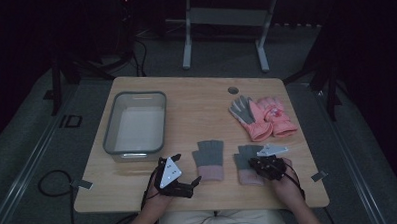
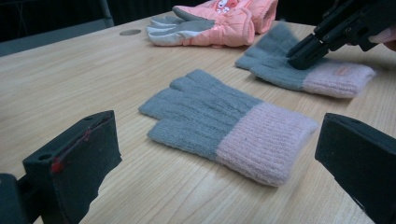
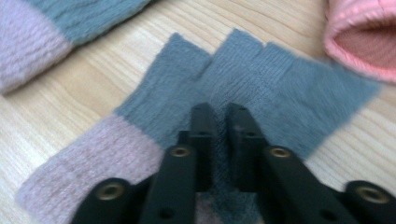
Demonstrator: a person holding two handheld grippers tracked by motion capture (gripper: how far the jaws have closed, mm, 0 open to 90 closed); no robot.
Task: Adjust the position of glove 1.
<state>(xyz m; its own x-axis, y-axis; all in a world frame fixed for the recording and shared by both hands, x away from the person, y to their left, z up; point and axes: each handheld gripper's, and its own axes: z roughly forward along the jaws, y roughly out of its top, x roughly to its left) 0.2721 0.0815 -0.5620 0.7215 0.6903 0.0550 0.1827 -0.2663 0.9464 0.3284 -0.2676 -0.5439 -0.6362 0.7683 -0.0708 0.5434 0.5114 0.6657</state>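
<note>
A: Where does the right tool (image 3: 219, 112) stand?

B: It is down on the right grey-and-pink knit glove (image 1: 247, 163), its jaws drawn nearly together with a fold of the grey knit pinched between them, just ahead of the pink cuff. That glove lies flat near the front edge of the worktop (image 1: 201, 99), fingers pointing away from the person.

A: And the left tool (image 1: 181, 185)?

B: Its jaws stand wide apart with nothing in them. It hovers low at the front edge. The left knit glove (image 2: 224, 123) lies just ahead of it, cuff toward the person, long axis running away, parallel to its mate.

A: So which hand takes which?

B: Each seems nearest its own glove. The clear bin (image 1: 135, 121) sits beyond the left tool, so the pinched glove would likely cross leftward. The pink padded gloves (image 1: 266, 117) lie farther back.
</note>
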